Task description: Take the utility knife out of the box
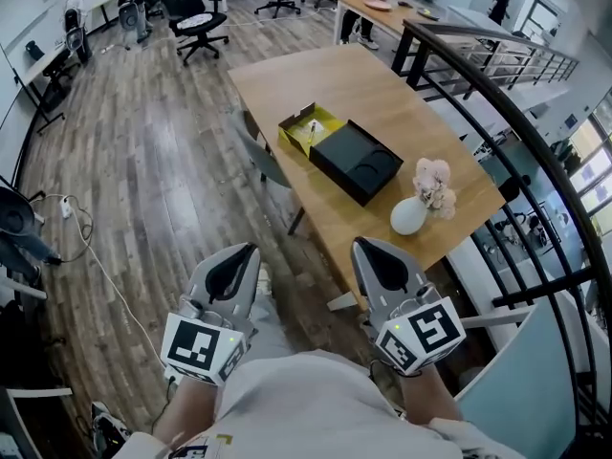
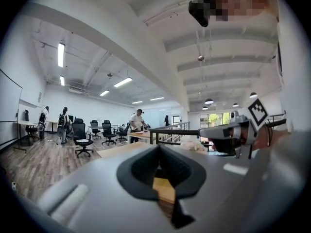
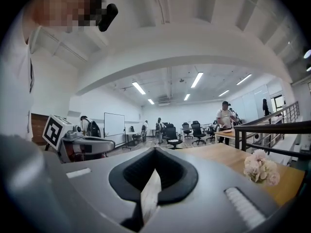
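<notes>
A black box (image 1: 356, 161) lies on the wooden table (image 1: 316, 75), with an open yellow part (image 1: 325, 120) against its far end. A small pale item (image 1: 311, 125) lies in the yellow part; it is too small to make out. No knife shows clearly. My left gripper (image 1: 249, 250) and right gripper (image 1: 361, 245) are held side by side close to my body, short of the table's near end, well away from the box. Both are shut and hold nothing. In the left gripper view the left gripper (image 2: 159, 148) points level across the table, and the right gripper (image 3: 155, 150) does the same in the right gripper view.
A white vase (image 1: 409, 215) with pale flowers (image 1: 432, 182) stands on the table's near right corner, between me and the box. A grey chair (image 1: 270, 163) is tucked at the table's left side. A black railing (image 1: 497, 94) runs along the right. Office chairs (image 1: 196, 12) and people stand far back.
</notes>
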`<act>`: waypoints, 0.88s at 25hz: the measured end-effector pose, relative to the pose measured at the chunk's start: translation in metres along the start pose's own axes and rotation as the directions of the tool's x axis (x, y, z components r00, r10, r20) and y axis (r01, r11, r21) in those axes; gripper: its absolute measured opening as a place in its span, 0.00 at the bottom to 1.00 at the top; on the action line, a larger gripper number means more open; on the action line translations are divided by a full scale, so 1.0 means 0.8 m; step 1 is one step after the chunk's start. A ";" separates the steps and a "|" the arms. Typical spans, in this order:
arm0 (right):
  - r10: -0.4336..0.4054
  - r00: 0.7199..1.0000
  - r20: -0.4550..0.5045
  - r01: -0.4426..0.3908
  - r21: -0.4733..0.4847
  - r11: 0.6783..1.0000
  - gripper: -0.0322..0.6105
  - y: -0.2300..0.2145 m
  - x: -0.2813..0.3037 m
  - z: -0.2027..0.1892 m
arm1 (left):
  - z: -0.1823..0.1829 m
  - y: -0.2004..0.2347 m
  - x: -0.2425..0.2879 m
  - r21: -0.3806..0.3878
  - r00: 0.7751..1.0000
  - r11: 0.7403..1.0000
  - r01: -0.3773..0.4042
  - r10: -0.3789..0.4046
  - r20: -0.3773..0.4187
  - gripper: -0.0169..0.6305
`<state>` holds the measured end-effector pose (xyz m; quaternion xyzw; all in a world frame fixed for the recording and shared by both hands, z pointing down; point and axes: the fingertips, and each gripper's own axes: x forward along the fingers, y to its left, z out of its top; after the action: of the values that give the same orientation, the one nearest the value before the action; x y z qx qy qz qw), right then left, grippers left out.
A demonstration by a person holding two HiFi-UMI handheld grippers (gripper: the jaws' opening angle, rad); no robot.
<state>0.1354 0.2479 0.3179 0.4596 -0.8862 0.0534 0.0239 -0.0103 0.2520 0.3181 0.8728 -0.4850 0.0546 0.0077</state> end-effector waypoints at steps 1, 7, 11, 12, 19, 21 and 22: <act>-0.001 1.000 -0.010 0.000 -0.007 1.000 0.05 -0.002 0.016 -0.002 | 0.000 0.013 0.009 0.005 1.000 1.000 -0.001 0.001 -0.003 0.03; -0.011 0.998 -0.056 0.011 -0.010 1.000 0.05 -0.024 0.112 0.002 | -0.010 0.093 0.075 0.007 0.999 1.000 0.009 -0.008 -0.039 0.03; -0.044 0.997 -0.065 0.044 0.000 0.999 0.05 -0.052 0.181 0.012 | -0.011 0.149 0.132 0.004 0.998 0.999 0.037 -0.037 -0.057 0.03; -0.054 0.996 -0.066 0.055 0.004 0.998 0.05 -0.059 0.197 0.015 | -0.008 0.162 0.145 0.007 0.997 0.999 0.047 -0.047 -0.059 0.03; -0.132 0.986 -0.098 0.131 -0.011 0.991 0.05 -0.103 0.312 0.053 | 0.025 0.258 0.231 0.008 0.992 0.993 0.119 -0.119 -0.053 0.03; -0.160 0.982 -0.103 0.159 -0.020 0.987 0.05 -0.117 0.339 0.064 | 0.034 0.281 0.256 0.011 0.989 0.990 0.141 -0.140 -0.052 0.03; -0.175 0.979 -0.107 0.173 -0.022 0.985 0.05 -0.125 0.352 0.068 | 0.037 0.291 0.269 0.006 0.987 0.989 0.151 -0.150 -0.055 0.03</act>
<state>0.0550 -0.0441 0.2966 0.5317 -0.8403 0.0703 0.0795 -0.0925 -0.0550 0.3015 0.9052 -0.4169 0.0803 0.0204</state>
